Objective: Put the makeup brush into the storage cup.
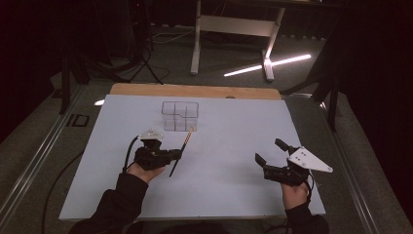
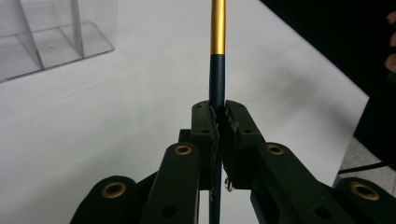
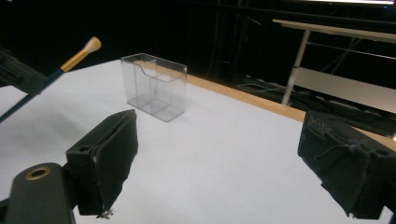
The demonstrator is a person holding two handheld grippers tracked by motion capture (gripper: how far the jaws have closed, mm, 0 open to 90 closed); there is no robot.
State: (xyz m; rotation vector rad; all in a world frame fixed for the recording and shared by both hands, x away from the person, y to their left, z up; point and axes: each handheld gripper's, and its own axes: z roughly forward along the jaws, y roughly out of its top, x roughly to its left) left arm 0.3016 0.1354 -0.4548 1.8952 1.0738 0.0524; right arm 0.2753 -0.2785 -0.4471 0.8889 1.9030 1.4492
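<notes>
The left claw (image 2: 219, 122) is clenched on the dark handle of a slim brush (image 1: 181, 153), which is held slanted above the white table (image 1: 234, 195), bristle end toward the far side, just near of the clear compartmented holder (image 1: 180, 116). The right claw (image 3: 219, 163) is held released and empty, well apart at the right. The carrying step appears to be in hand; next, the brush would need to be tipped upright and lowered into one compartment.

The left hand-held gripper (image 1: 179, 154) is clamped tight, palm up, while the right hand-held gripper (image 1: 269, 151) hovers with jaws wide apart.
</notes>
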